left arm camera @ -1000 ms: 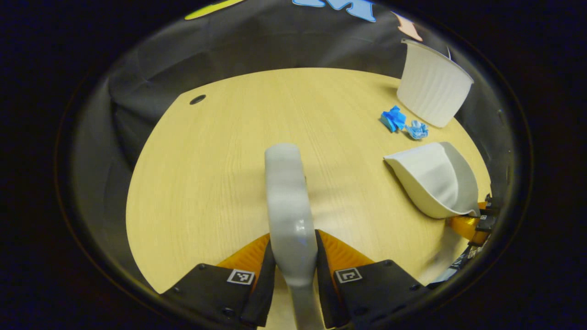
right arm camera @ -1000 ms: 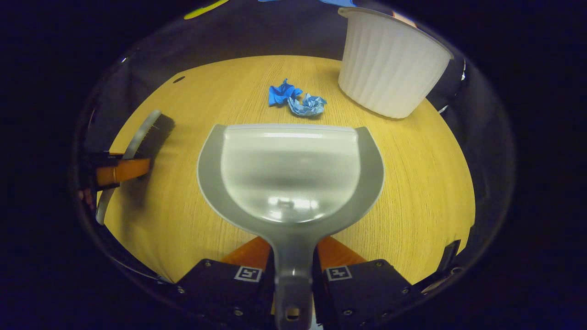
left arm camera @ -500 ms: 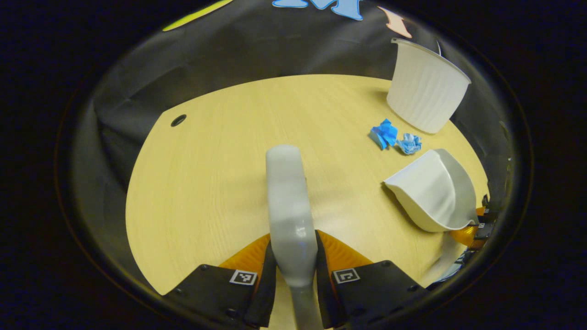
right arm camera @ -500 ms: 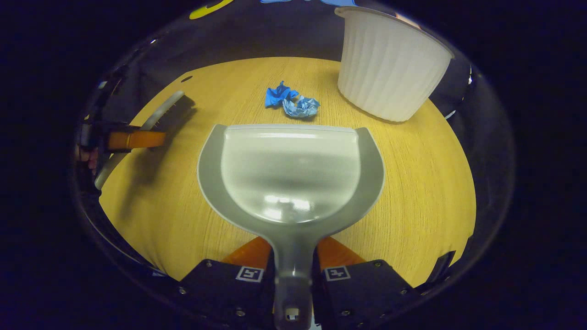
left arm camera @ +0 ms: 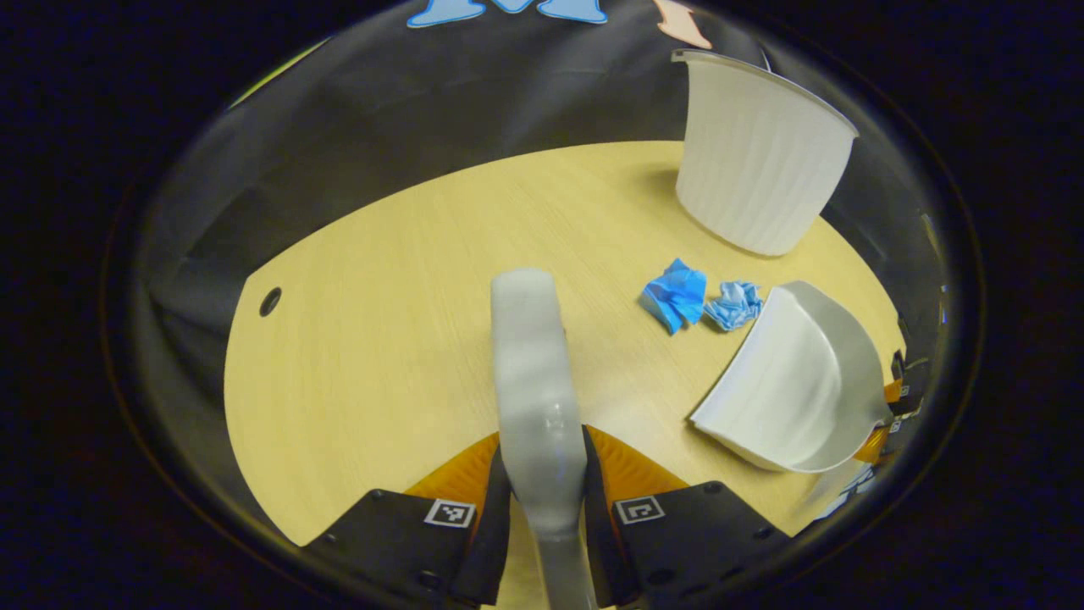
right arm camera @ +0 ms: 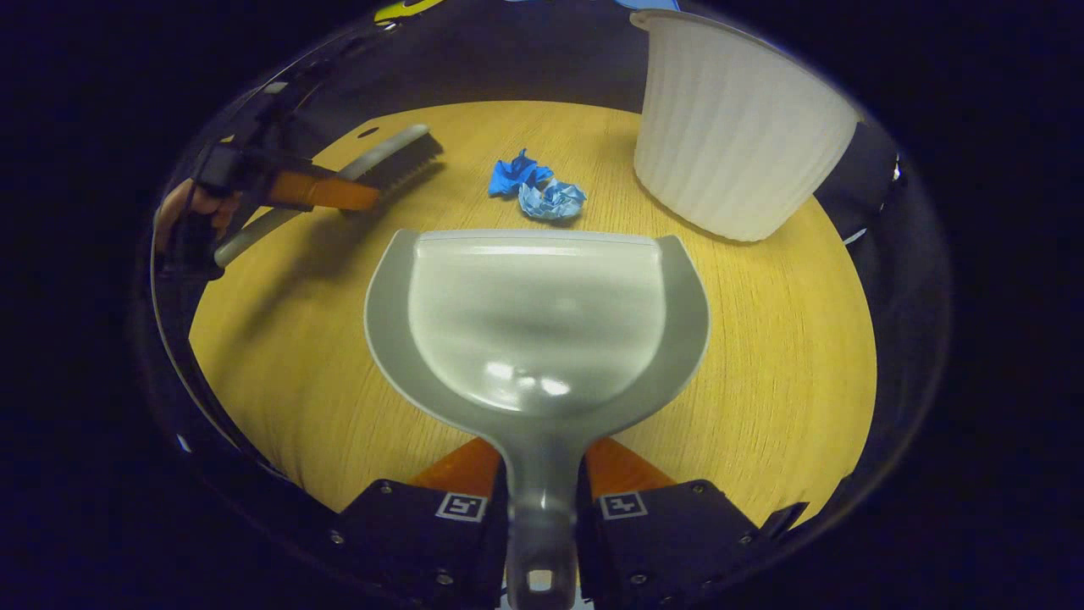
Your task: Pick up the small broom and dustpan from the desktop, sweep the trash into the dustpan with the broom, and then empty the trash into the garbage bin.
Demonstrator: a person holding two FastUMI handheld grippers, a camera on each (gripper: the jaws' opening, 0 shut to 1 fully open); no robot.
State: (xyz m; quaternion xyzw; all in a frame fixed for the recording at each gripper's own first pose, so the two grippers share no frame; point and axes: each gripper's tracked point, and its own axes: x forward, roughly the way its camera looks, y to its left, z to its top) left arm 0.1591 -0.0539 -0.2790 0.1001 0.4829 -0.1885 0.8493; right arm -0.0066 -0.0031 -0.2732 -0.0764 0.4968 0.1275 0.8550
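1. the left gripper (left arm camera: 542, 500) is clenched on the broom (left arm camera: 533, 373); its handle sits between both fingers and the pale back runs straight ahead over the wooden table (left arm camera: 381, 356).
2. the right gripper (right arm camera: 542, 517) is clenched on the dustpan (right arm camera: 538, 322) by its handle, the scoop spread out ahead of the fingers.
3. two crumpled blue paper scraps (right arm camera: 535, 190) lie just beyond the dustpan's front lip, touching each other.
4. the white ribbed garbage bin (right arm camera: 737, 135) stands upright ahead and to the right of the dustpan.
5. in the right gripper view, the broom's bristles (right arm camera: 405, 163) are far left, near the scraps.
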